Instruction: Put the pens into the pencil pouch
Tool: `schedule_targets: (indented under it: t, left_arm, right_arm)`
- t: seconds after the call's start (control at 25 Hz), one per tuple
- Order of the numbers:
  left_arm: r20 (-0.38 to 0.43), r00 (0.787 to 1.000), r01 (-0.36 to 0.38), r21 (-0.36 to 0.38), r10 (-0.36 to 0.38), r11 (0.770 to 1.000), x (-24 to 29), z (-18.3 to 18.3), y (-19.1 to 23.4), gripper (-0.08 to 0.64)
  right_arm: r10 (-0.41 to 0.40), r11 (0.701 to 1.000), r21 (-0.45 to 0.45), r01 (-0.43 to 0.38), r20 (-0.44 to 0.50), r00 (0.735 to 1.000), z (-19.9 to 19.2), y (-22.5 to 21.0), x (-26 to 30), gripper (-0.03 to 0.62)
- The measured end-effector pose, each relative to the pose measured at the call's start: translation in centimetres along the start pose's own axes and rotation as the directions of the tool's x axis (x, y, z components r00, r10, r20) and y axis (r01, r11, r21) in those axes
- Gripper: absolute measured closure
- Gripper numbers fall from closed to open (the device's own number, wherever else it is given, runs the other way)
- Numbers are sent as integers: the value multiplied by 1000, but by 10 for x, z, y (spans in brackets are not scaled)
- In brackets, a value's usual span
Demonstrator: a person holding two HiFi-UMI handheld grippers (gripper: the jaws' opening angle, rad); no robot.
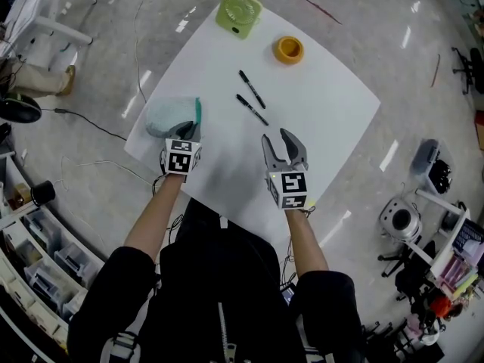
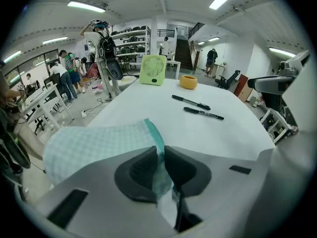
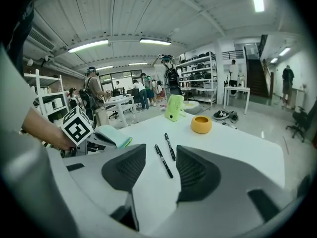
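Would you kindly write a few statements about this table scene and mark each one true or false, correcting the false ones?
1. The left gripper is shut on the teal edge of the pale green checked fabric pouch. True.
2. Both black pens already lie inside the pouch. False: they lie on the white table, apart from it.
3. The right gripper holds a pen. False: its jaws are open and empty.
4. The round orange bowl and the light green square fan stand beyond the pens. True.
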State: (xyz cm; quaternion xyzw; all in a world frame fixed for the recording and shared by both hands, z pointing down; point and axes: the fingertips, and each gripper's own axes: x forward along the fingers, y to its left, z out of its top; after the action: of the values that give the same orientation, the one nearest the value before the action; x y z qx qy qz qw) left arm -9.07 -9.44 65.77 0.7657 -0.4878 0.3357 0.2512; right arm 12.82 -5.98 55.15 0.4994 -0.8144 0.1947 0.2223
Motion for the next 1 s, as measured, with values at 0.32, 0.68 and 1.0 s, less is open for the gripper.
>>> schedule_targets:
  t: [0.32, 0.68, 1.0]
  left_arm:
    - [-5, 999, 34, 38, -34, 999, 8, -6, -5, 448]
    - [32, 999, 26, -5, -26, 1000, -7, 6, -1, 512]
    - [133, 990, 55, -13, -53, 998, -26, 24, 2, 520]
  right_arm:
    - [5, 1000, -7, -6, -30, 1000, -4, 4, 11, 403]
    - [5, 999, -34, -7, -44, 999, -5, 0, 18, 403]
    - [62, 995, -77, -71, -117, 991, -23, -8, 36, 399]
